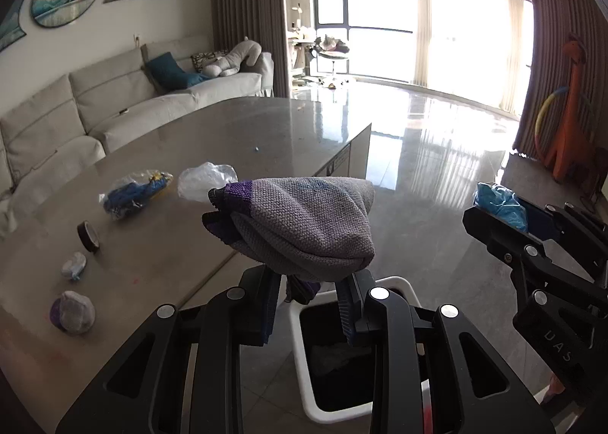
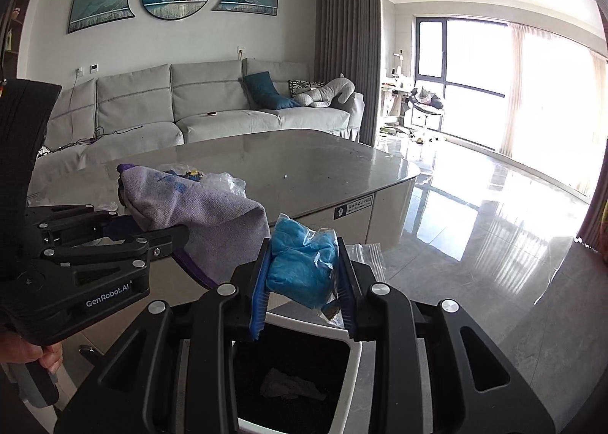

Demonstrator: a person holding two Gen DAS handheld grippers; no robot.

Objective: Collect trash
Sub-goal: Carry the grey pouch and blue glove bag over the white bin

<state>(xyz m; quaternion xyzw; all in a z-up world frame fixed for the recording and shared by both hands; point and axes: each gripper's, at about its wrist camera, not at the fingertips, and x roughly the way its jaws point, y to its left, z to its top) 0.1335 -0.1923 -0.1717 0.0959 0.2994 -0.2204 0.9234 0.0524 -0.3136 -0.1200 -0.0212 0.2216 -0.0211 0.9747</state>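
My left gripper (image 1: 309, 301) is shut on a folded grey cloth with purple trim (image 1: 300, 223), held above a white-rimmed trash bin (image 1: 300, 369) beside the table. The cloth also shows in the right wrist view (image 2: 197, 210). My right gripper (image 2: 302, 282) is shut on a crumpled blue plastic wad (image 2: 302, 263), also over the bin (image 2: 361, 350); the wad shows at the right of the left wrist view (image 1: 499, 204). Some crumpled trash lies inside the bin. On the grey table (image 1: 235, 130) lie a blue-yellow wrapper (image 1: 136, 193), a clear plastic bag (image 1: 205, 181), a tape roll (image 1: 89, 236) and two small wads (image 1: 74, 265).
A grey sofa (image 2: 212, 107) stands behind the table. Glossy floor (image 2: 494, 225) stretches right toward bright windows. An orange toy dinosaur (image 1: 570, 122) stands by the curtain. A clear zip bag (image 2: 368, 255) lies near the bin.
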